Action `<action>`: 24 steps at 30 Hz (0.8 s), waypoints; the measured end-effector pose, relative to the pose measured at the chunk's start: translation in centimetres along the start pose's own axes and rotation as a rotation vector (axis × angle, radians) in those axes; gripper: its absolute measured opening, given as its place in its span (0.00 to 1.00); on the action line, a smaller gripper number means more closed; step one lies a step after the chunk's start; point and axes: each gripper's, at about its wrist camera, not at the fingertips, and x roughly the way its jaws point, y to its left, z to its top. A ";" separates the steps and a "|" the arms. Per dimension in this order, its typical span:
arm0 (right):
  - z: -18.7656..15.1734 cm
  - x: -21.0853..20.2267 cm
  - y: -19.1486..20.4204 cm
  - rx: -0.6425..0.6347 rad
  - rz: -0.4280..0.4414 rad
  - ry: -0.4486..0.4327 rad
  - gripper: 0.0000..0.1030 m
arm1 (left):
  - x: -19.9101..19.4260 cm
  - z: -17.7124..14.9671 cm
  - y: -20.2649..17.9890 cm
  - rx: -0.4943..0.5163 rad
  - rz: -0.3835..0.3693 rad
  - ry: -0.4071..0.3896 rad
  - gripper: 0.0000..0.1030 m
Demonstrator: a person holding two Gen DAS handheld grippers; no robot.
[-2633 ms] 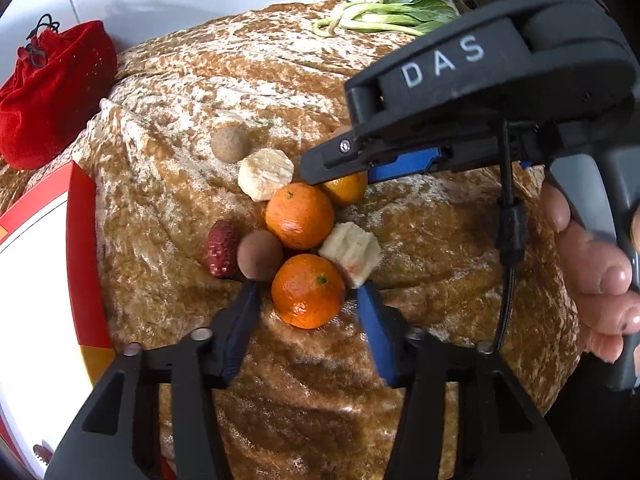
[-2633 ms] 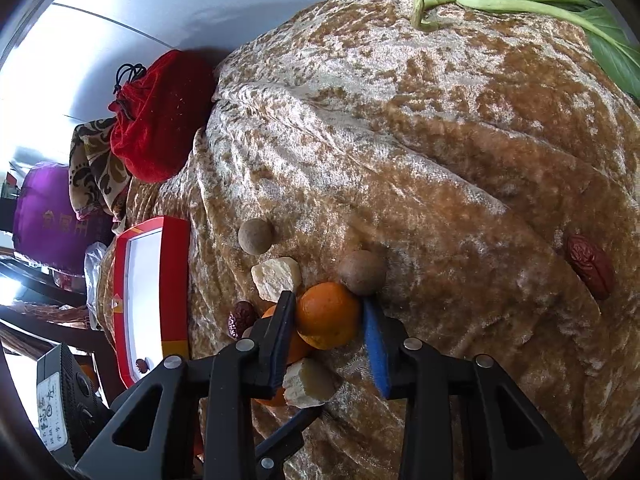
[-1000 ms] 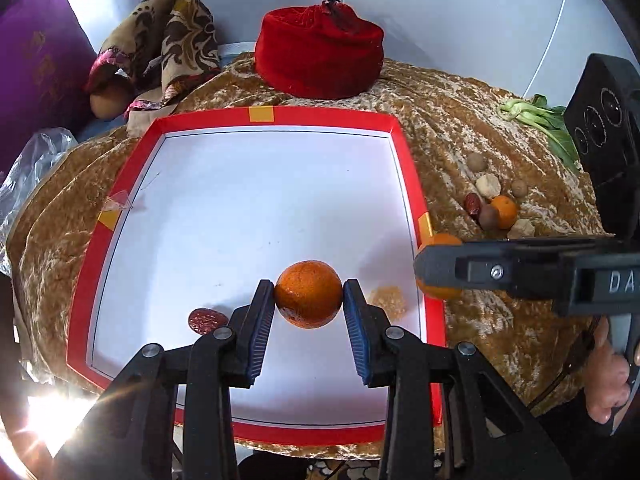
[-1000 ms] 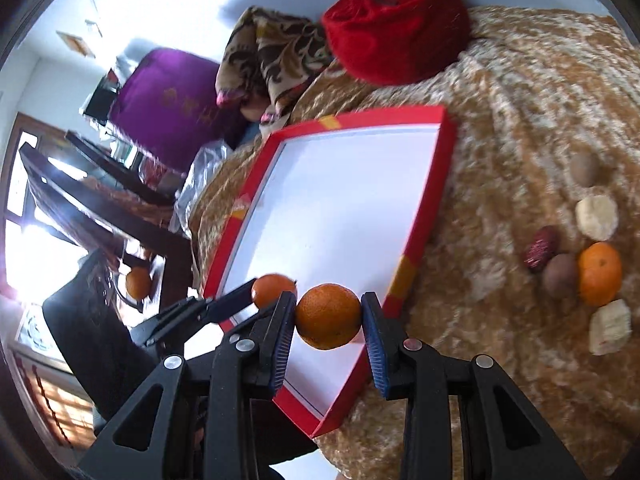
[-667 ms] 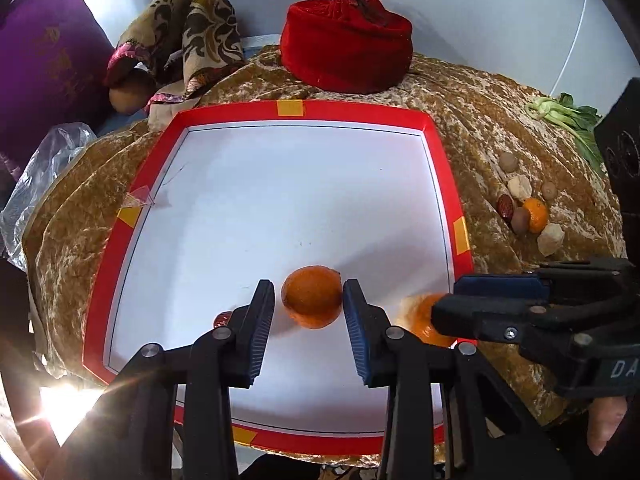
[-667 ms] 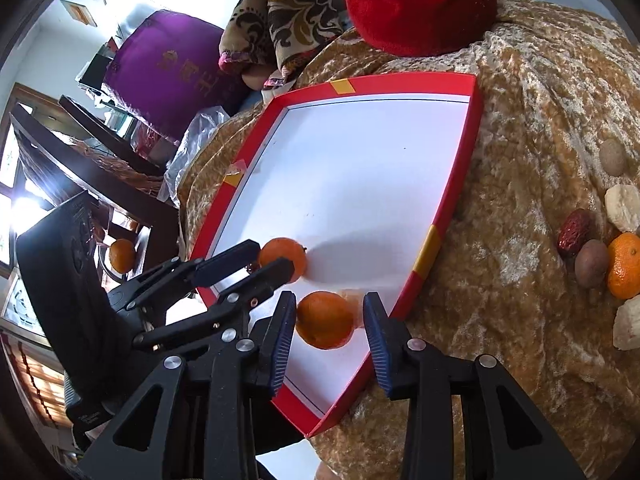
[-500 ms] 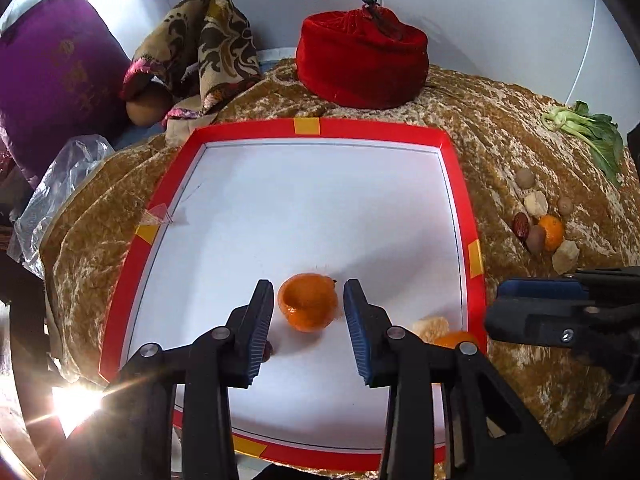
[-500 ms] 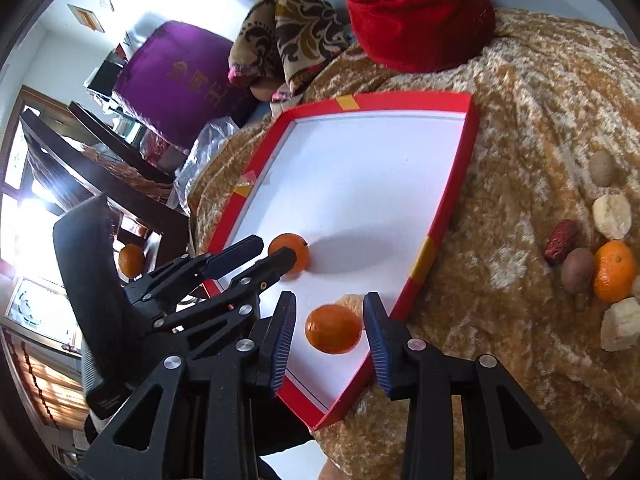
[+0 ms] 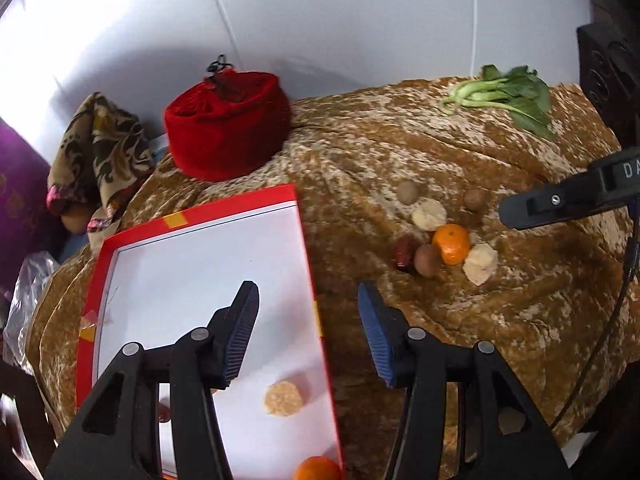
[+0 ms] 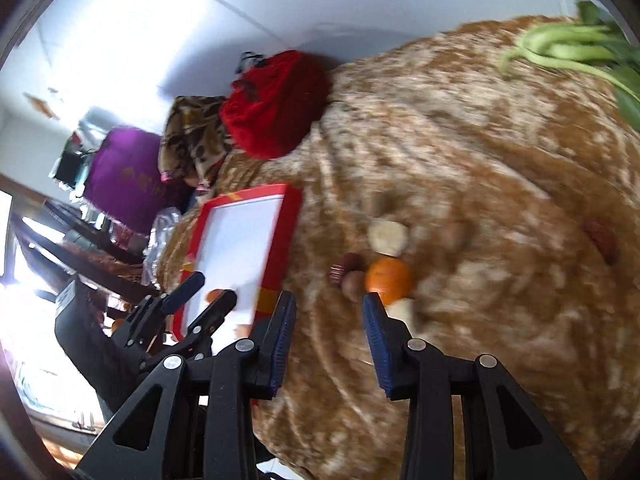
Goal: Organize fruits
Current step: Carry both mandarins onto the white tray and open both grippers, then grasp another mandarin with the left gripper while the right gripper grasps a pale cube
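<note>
**Both grippers empty above the table, fruit split between tray and cloth**

From the left wrist camera, the left gripper point(image 9: 306, 328) is hovering over the right edge of the red-rimmed tray point(image 9: 298, 216), its jaws opening with nothing between them. On the tray's white floor a pale peeled chunk point(image 9: 284, 399) is lying, and a tangerine point(image 9: 318, 469) is sitting at the tray's near right corner. Out on the brown velvet cloth point(image 9: 520, 312), a second tangerine point(image 9: 451, 243) is resting in a cluster with a red date point(image 9: 404, 251), a brown round fruit point(image 9: 427, 260) and two more pale chunks. A leafy green point(image 9: 504, 94) is lying at the far edge, a red pouch point(image 9: 228, 124) beyond the tray.

From the right wrist camera, blurred, the right gripper point(image 10: 329, 344) is holding its blue pads apart over bare cloth, gripping nothing. The cloth's tangerine point(image 10: 388, 280) is lying just beyond its right finger. The left gripper point(image 10: 200, 296) is showing at the lower left, over the tray point(image 10: 286, 232).
</note>
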 end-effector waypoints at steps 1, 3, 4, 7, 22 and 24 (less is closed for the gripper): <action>-0.1 -0.1 -0.8 0.013 -0.011 0.012 0.36 | 0.2 0.1 -0.7 0.022 -0.005 0.006 0.49; -0.3 0.2 -1.7 0.028 -0.026 0.046 0.36 | 0.8 0.1 -2.0 0.063 -0.009 0.025 0.49; -0.5 0.5 -1.9 0.030 -0.038 0.056 0.36 | 1.0 0.2 -2.3 0.074 -0.012 0.032 0.49; -0.9 1.7 -2.1 0.021 -0.087 0.092 0.36 | 1.4 0.2 -2.7 0.077 -0.030 0.048 0.49; -0.7 4.8 -2.7 0.031 -0.178 0.163 0.20 | 2.3 1.5 -5.8 0.216 -0.147 0.026 0.49; -0.2 3.7 -3.1 0.046 -0.177 0.139 0.20 | 2.5 2.0 -6.3 0.225 -0.186 0.019 0.49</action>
